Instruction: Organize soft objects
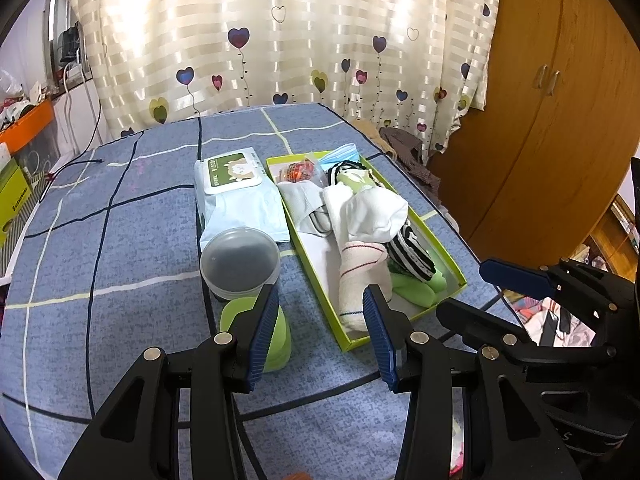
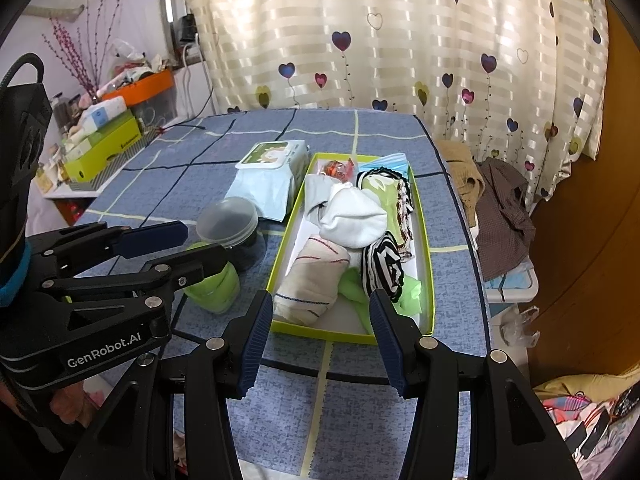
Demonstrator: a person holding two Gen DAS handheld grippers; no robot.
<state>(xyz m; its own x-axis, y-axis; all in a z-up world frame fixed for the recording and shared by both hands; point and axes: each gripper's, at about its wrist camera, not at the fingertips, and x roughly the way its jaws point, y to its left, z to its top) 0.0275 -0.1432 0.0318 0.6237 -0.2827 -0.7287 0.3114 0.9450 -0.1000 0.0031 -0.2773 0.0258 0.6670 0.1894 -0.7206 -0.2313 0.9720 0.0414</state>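
Observation:
A shallow green-rimmed box [image 1: 460,276] [image 2: 424,240] on the blue checked table holds soft things: white socks [image 1: 372,216] [image 2: 352,216], a rolled white sock with red stripes [image 1: 360,268] [image 2: 316,276], a black-and-white striped sock [image 1: 412,252] [image 2: 382,264], green cloth [image 1: 416,288] [image 2: 412,296] and a blue face mask [image 1: 340,152] [image 2: 388,160]. My left gripper [image 1: 320,304] is open and empty, just before the box's near left corner. My right gripper [image 2: 320,308] is open and empty over the box's near edge. Each gripper shows in the other's view.
A wet-wipes pack [image 1: 236,192] [image 2: 272,172], a lidded clear tub [image 1: 240,264] [image 2: 228,220] and a green cup [image 1: 276,336] [image 2: 212,284] stand left of the box. Curtain behind, wooden wardrobe [image 1: 540,120] at right, clothes [image 2: 504,208] beside the table's right edge.

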